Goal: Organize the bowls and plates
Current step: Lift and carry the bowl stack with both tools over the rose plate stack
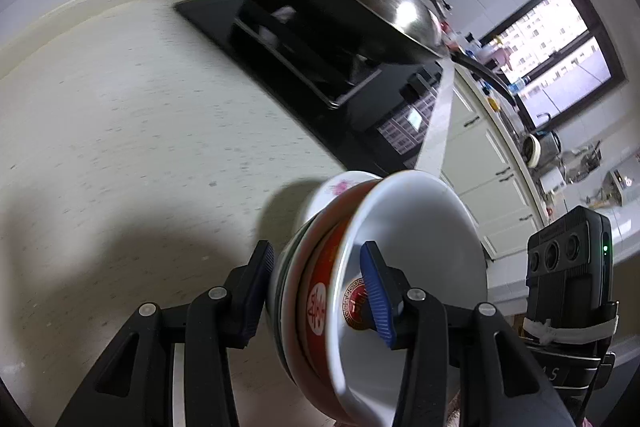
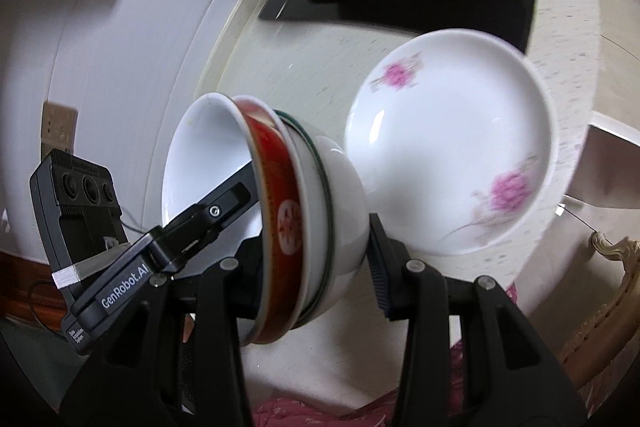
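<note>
A stack of nested bowls, a red one [image 1: 320, 287] inside white ones [image 1: 416, 227], is held tilted on its side between both grippers. My left gripper [image 1: 320, 291] is shut on the stack, one finger inside the top bowl and one outside. My right gripper [image 2: 316, 259] straddles the same bowl stack [image 2: 316, 219] from the other side, jaws against its walls. A white plate with pink flowers [image 2: 448, 155] lies on the counter just behind the stack; its edge shows in the left wrist view [image 1: 340, 187].
The pale speckled counter [image 1: 120, 131] spreads to the left. A black stove [image 1: 304, 67] with a steel wok [image 1: 360, 3] stands behind. White cabinets [image 1: 492, 163] and a window [image 1: 560, 47] are at the right. A carved chair back [image 2: 612, 247] shows at the right.
</note>
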The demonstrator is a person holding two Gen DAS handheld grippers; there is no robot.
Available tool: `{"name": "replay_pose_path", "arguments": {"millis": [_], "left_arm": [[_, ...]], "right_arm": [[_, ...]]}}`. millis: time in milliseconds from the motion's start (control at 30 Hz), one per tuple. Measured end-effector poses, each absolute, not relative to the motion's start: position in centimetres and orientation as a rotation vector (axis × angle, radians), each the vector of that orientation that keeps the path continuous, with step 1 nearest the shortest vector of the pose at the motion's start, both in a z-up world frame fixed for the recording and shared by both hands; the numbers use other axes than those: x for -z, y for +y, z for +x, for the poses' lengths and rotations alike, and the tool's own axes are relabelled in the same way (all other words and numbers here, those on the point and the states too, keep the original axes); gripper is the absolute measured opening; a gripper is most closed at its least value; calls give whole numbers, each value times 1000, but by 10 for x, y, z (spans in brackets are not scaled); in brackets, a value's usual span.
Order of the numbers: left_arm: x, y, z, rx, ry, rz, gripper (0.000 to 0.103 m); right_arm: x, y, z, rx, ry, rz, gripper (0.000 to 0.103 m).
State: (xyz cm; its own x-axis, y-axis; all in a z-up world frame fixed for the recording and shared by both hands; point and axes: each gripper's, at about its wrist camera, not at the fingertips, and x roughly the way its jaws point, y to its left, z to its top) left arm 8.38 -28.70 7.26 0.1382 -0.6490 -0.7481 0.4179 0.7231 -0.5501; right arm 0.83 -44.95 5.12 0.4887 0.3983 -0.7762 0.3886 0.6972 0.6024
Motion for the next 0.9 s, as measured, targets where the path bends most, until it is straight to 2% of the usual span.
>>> {"name": "replay_pose_path", "arguments": {"millis": [367,900], "left_arm": [[-57,-348,89,865,1254,-185,46],[-40,-372,95,853,1287,-148,45]], "right_arm": [[-45,-507,3,106,1079,901,45],[-21,-522,23,139,1124,908,45]]}}
